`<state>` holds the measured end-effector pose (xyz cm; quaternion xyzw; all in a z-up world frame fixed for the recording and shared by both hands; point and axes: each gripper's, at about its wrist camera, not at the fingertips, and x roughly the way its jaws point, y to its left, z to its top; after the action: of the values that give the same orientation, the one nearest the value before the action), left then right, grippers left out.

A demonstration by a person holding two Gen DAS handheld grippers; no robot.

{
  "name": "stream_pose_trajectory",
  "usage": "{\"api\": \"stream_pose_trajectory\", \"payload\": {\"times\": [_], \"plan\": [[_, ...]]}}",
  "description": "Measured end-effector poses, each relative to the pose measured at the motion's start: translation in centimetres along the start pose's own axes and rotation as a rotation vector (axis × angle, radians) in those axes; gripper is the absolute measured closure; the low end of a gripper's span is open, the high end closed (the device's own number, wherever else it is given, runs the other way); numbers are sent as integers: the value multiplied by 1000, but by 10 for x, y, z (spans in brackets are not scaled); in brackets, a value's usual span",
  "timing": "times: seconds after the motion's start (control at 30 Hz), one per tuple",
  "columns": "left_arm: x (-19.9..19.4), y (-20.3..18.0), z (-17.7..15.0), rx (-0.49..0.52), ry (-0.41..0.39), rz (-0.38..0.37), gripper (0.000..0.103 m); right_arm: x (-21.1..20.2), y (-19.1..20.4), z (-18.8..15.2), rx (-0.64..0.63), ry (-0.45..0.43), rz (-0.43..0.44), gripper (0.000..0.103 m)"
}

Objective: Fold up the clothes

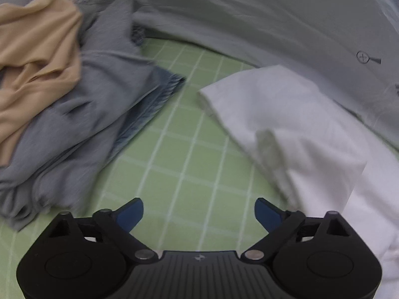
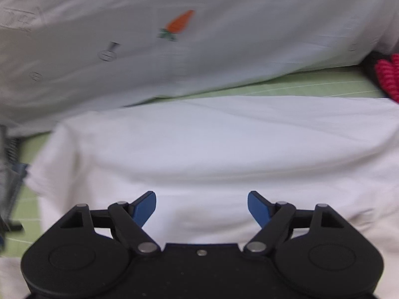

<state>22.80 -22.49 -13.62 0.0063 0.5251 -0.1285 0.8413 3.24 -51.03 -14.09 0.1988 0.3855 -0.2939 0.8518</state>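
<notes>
A white garment [image 1: 299,129] lies on the green gridded mat [image 1: 189,154], to the right in the left wrist view. It fills the middle of the right wrist view [image 2: 219,144]. My left gripper [image 1: 199,211] is open and empty above the bare mat, just left of the white garment's edge. My right gripper [image 2: 202,205] is open and empty, hovering over the white garment. A crumpled grey-blue garment [image 1: 82,114] lies at the left with a tan garment [image 1: 35,57] on top of it.
A pale grey-green printed cloth [image 1: 249,20] lies along the far side; a carrot print [image 2: 178,25] shows on it. A red and dark item [image 2: 387,74] sits at the far right edge. Green mat [image 2: 299,86] shows between cloths.
</notes>
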Motion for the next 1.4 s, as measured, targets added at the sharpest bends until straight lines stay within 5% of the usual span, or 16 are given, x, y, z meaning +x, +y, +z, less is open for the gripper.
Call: {"api": "stream_pose_trajectory", "payload": {"times": [0.13, 0.6, 0.63, 0.7, 0.77, 0.9, 1.07, 1.23, 1.3, 1.4], "plan": [[29, -11, 25, -42, -12, -21, 35, 10, -25, 0, 26, 19, -49, 21], [66, -29, 60, 5, -103, 15, 34, 49, -34, 6, 8, 42, -107, 17], [66, -31, 60, 16, -112, 22, 40, 50, -33, 5, 3, 43, -107, 17], [68, -34, 61, 41, -129, 47, 68, 50, -33, 3, -8, 42, -110, 17], [69, -31, 64, 38, -130, 41, 70, 51, -34, 2, -4, 44, -110, 17], [66, -18, 79, 41, -146, 40, 90, 50, -38, -2, 11, 43, -112, 17], [60, 9, 118, 21, -233, 111, 91, 49, -40, -4, 2, 40, -127, 17], [47, 23, 125, -2, -245, 136, 90, 49, -40, -5, 3, 42, -136, 17], [42, 29, 121, -7, -229, 127, 68, 49, -39, -5, 1, 45, -140, 17], [32, 39, 91, -25, -160, 87, 50, 49, -38, -4, -1, 48, -139, 17]]}}
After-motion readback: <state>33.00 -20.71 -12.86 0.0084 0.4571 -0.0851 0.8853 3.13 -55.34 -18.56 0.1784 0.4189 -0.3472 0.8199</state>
